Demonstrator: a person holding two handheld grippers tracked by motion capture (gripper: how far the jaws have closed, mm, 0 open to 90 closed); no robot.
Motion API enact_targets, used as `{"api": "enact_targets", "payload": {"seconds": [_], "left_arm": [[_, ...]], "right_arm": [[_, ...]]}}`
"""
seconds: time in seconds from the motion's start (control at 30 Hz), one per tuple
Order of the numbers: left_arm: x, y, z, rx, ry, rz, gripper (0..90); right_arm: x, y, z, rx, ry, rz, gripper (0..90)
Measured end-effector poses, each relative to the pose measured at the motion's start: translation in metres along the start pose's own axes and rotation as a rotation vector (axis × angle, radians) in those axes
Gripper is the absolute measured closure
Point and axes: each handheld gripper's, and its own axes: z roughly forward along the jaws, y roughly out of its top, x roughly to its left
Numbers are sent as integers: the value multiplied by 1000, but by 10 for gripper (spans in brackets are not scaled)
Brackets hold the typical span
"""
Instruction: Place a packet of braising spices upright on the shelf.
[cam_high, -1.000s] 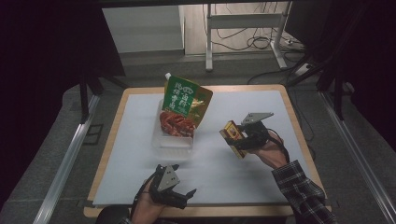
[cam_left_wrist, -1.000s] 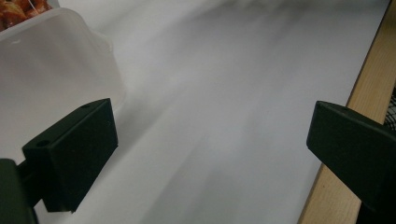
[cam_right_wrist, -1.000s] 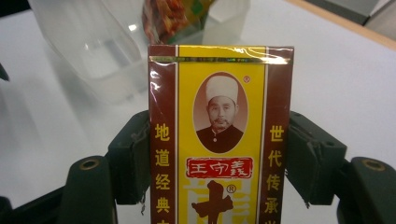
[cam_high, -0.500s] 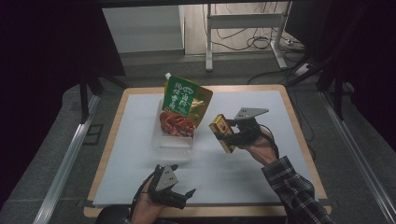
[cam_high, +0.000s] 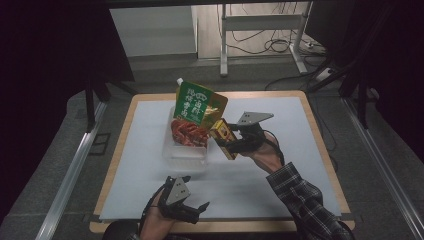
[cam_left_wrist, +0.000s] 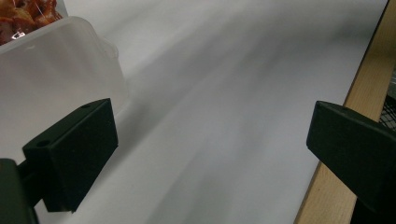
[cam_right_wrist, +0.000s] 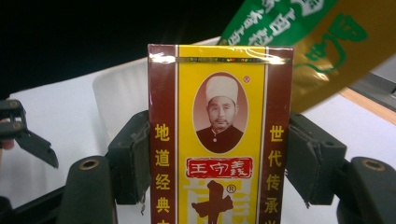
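right claw (cam_high: 231, 142): we see it clamped on yellow-maroon seasoning box (cam_right_wrist: 219, 135), jaws pressing both long sides, held above counter (cam_high: 280, 175) just beside clear tub (cam_high: 185, 152) with green sauce pouch (cam_high: 199, 107) | left claw (cam_left_wrist: 210, 154): jaws wide apart, nothing between, near counter's front edge

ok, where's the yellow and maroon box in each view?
High view: the yellow and maroon box is right of centre, held in the right claw, beside the clear plastic tub.
Left gripper view: not in it.
Right gripper view: centre, upright, clamped between the two pads.
Shared landmark: the green and gold pouch, standing in the tub, top right in the right gripper view.
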Motion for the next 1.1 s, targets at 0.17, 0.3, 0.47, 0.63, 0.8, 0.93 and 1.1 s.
{"api": "enact_targets", "payload": {"seconds": [0.17,0.3,0.47,0.63,0.8,0.93,1.1], "left_arm": [[1,0,-1,-3,4,-4,18],[2,0,-2,-7,6,-5,18],[2,0,-2,-5,7,-6,18],[2,0,-2,-11,6,-11,18],[2,0,-3,-7,6,-8,18],[2,0,-2,-8,6,-9,18],[1,0,-2,-5,5,-5,18]], "right_arm": [[5,7,10,-21,14,-5,322],[9,12,19,-36,26,-13,322],[15,18,31,-53,46,-20,322],[21,22,44,-67,65,-33,322],[28,26,57,-76,81,-40,322],[32,28,67,-85,93,-38,322],[38,30,80,-92,112,-43,322]]}}
